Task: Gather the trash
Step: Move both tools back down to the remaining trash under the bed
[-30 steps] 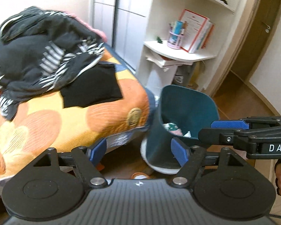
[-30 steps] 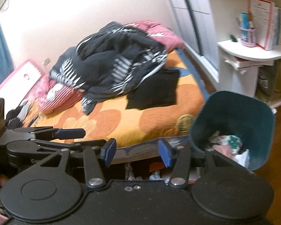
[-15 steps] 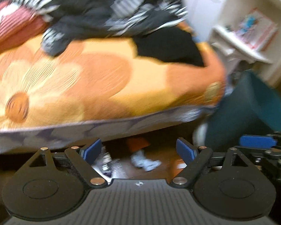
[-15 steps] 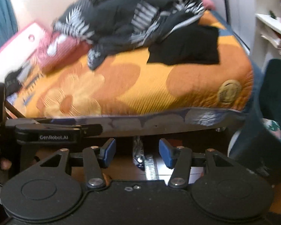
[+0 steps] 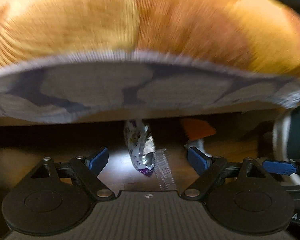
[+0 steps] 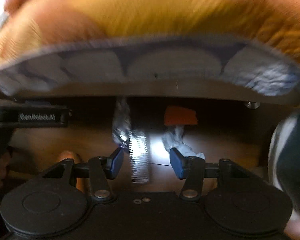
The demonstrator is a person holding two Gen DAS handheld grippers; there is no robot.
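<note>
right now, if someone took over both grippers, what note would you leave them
Left gripper: open, empty, over the foil wrapper on the floor at the bed's edge.
Right gripper: open, empty, above the clear serrated strip; crumpled tissue by its right finger.
Orange scrap lies farther back under the bed.
Bin stands to the right.
Done: nothing picked up here yet.
Left: grab wrapper, strip, tissue and scrap, drop them in the bin.

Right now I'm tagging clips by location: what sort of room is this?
Probably a bedroom, seen from floor level: an orange quilted bedspread overhangs a bed edge, with a foil wrapper on the wooden floor.
</note>
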